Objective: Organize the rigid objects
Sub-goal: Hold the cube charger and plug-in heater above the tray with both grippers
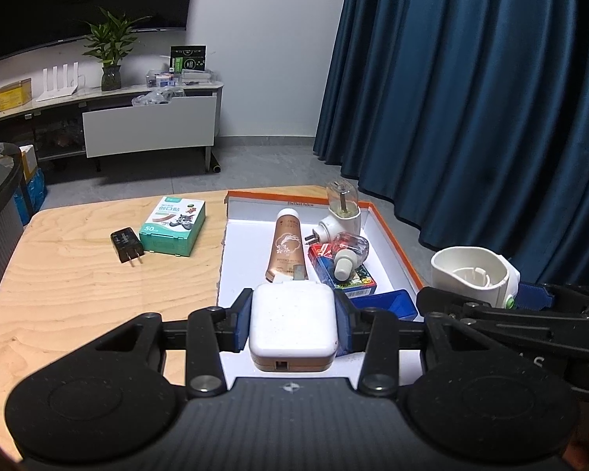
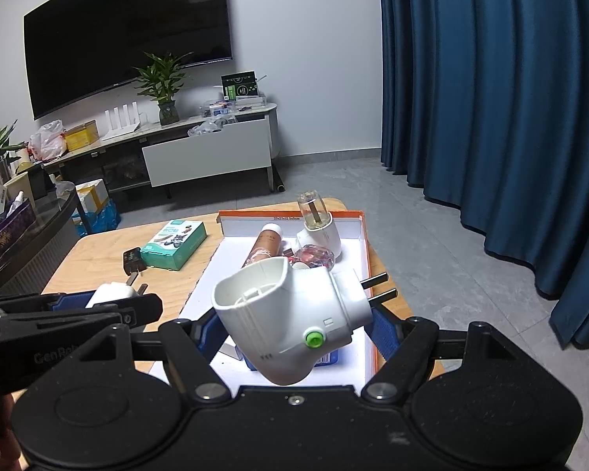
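We see both grippers loaded and hanging over the near end of the shallow white cardboard box with orange rim [image 1: 390, 235] on the pale wooden table [image 1: 78, 274]. The left gripper [image 1: 293, 324] has its blue pads clamped on the sides of a white square plug-in charger [image 1: 293, 322], prongs pointing far, port facing the camera. The right gripper [image 2: 294, 324] is clamped wide on a white plastic plug-in vaporizer body with green button [image 2: 290, 314]; its open cup faces up and left, its two dark prongs stick out to the right, so the long axis runs across the jaws.

Key relation as we judge it: both held items sit above the box's near part, charger on the left, vaporizer on the right, the two grippers just beside each other. Bare white floor lies below the charger; under the vaporizer there is a blue box [image 2: 330, 359], so the drop there is tighter.

Already in the box: a copper-coloured tube [image 1: 288, 245], a second white vaporizer with clear bottle [image 1: 341, 212], a clear refill bottle [image 1: 349, 253] lying on a red-blue carton [image 1: 343, 274].

Outside the box, on the table's far left: a black two-prong adapter [image 1: 126, 244] touching or just beside a green plaster box [image 1: 173, 225]. The left hand looks nearer to those.
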`<action>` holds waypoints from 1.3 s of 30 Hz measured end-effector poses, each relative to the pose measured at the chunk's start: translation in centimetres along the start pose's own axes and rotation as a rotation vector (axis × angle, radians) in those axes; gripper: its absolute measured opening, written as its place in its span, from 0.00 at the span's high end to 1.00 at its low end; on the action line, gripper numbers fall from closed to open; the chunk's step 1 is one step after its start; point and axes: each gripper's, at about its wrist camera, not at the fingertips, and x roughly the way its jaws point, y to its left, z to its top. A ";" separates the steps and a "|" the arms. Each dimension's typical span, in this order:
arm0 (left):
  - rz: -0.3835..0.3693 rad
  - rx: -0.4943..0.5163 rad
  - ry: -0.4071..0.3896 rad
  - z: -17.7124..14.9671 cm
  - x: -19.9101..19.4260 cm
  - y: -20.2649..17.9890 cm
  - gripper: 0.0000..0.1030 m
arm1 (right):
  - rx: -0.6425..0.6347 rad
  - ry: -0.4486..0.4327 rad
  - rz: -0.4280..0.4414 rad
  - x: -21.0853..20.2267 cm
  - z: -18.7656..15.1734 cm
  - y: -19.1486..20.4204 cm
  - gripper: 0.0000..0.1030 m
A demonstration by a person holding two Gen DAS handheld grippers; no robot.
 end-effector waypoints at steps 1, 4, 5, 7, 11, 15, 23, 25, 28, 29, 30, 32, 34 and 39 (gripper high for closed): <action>-0.002 0.000 0.000 0.0 0.0 0.0 0.59 | -0.001 0.001 0.000 0.0 0.0 0.0 0.15; -0.002 0.001 -0.003 -0.1 0.0 0.0 0.59 | 0.001 0.001 0.000 0.0 0.0 0.0 0.15; -0.002 0.000 -0.002 0.0 0.0 0.1 0.59 | 0.001 0.001 0.000 0.0 0.0 0.0 0.15; -0.002 -0.004 0.001 0.0 0.1 0.2 0.59 | 0.000 0.002 0.000 0.0 -0.1 0.0 0.15; -0.001 -0.005 0.004 0.0 0.3 0.4 0.59 | -0.001 0.009 0.001 0.3 -0.4 0.0 0.15; 0.001 -0.007 0.010 -0.1 0.4 0.5 0.59 | -0.004 0.018 0.005 0.7 -0.5 0.0 0.15; 0.002 -0.010 0.024 -0.3 0.8 0.7 0.59 | -0.004 0.034 0.008 1.5 -0.2 -0.5 0.15; 0.000 -0.011 0.027 -0.2 0.9 0.7 0.59 | -0.004 0.039 0.010 1.8 -0.3 -0.6 0.15; 0.002 -0.011 0.032 -0.2 1.0 0.8 0.59 | -0.005 0.045 0.011 2.2 -0.3 -0.6 0.15; 0.003 -0.012 0.035 -0.3 1.1 0.8 0.59 | -0.005 0.048 0.012 2.3 -0.4 -0.6 0.15; 0.004 -0.012 0.037 -0.3 1.2 0.9 0.59 | -0.005 0.051 0.012 2.4 -0.4 -0.7 0.15; 0.005 -0.014 0.044 -0.3 1.5 1.0 0.59 | -0.004 0.058 0.014 2.8 -0.5 -0.7 0.15; 0.006 -0.014 0.050 -0.4 1.7 1.1 0.59 | -0.003 0.065 0.016 3.1 -0.4 -0.8 0.15; 0.010 -0.017 0.062 -0.3 2.2 1.4 0.59 | 0.002 0.082 0.018 4.0 -0.6 -1.1 0.15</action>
